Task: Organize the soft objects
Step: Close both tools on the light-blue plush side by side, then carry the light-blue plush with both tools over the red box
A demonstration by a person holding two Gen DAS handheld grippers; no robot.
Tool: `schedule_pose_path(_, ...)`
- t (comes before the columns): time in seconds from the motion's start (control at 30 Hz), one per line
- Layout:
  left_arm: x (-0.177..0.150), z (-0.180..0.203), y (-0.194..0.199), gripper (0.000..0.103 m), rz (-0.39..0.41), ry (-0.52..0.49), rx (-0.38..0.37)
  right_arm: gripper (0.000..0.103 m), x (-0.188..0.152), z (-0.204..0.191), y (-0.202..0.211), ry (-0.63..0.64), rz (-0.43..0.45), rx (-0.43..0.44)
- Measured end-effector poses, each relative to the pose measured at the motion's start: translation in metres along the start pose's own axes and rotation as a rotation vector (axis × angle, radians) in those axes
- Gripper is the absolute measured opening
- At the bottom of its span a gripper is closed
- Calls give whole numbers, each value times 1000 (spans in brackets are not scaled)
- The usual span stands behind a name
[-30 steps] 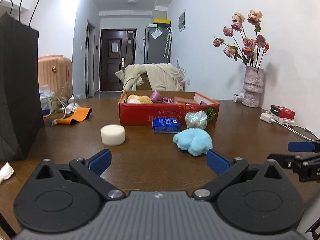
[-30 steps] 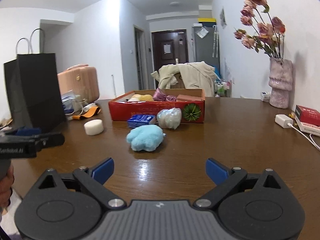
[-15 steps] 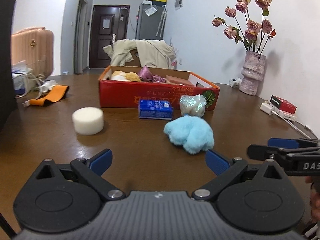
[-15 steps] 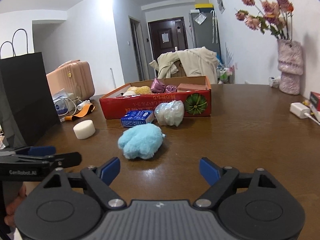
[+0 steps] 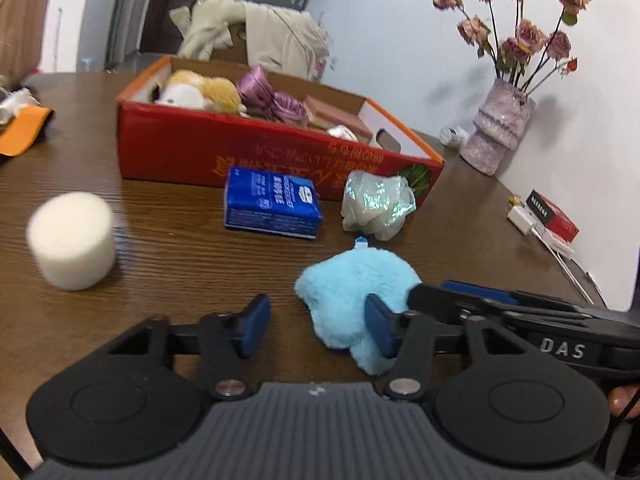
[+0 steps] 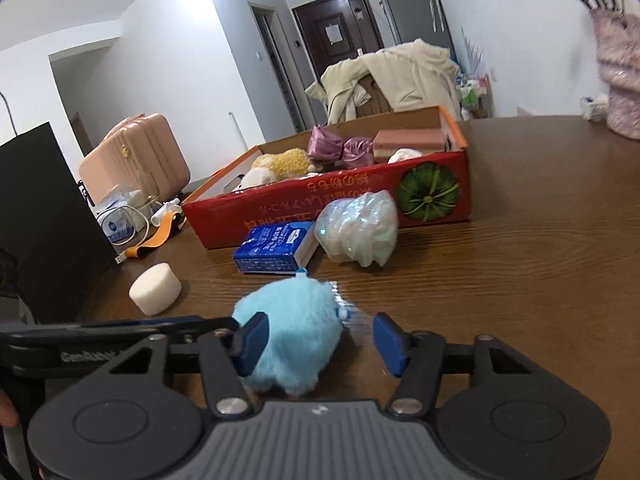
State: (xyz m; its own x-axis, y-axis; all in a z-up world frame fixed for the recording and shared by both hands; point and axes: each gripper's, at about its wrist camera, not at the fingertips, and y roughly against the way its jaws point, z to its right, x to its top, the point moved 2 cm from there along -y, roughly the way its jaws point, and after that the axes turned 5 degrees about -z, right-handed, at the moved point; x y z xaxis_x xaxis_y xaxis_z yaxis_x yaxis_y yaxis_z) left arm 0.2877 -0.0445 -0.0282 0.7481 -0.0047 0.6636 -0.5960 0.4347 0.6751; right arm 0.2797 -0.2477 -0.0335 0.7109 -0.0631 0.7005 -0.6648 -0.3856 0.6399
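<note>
On the wooden counter (image 5: 168, 248), both grippers, left (image 5: 316, 326) and right (image 6: 316, 340), are closing in with jaws apart around the blue plush toy (image 6: 292, 332), likely bound for the red box (image 5: 256, 152).

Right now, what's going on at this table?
A person is tidying soft things into the red box with two handheld tongs. Both the left tongs and right tongs are open and closing in on the blue plush, which lies on the table not yet gripped. The white sponge, tissue pack and iridescent bundle wait outside the box.
</note>
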Motion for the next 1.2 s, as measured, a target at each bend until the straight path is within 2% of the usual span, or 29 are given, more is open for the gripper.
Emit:
schedule_pose_path(0.03, 1, 0, -4, 43, -9, -5, -13, 55, 1, 1, -6, -1, -13, 3)
schedule_pose_path(0.1, 3, 0, -9, 28, -22, -14, -50, 48, 3, 4, -12, -14, -20, 31)
schedule_pose_path(0.17, 4, -1, -12, 25, -28, -7, -78, 39, 5, 7, -14, -32, -27, 68)
schedule_pose_path(0.2, 5, -2, -13, 24, -33, -1, -87, 34, 6, 7, -15, -37, -29, 83)
schedule_pose_path(0.4, 5, -3, -11, 22, -30, 16, -108, 32, 6, 4, -11, -38, -31, 84)
schedule_pose_path(0.7, -3, 19, 43, 22, 87, -42, -114, 32, 2, -19, 37, 7, 51, 94)
schedule_pose_path(0.9, -11, 25, 67, 22, 125, -51, -106, 32, -5, -34, 58, 20, 80, 102)
schedule_pose_path(1.07, 20, 33, 81, 22, 175, -115, -92, 32, 23, -41, 69, 11, 139, 103)
schedule_pose_path(1.2, 78, 33, 75, 22, 210, -154, -104, 32, 73, -38, 62, 18, 173, 89)
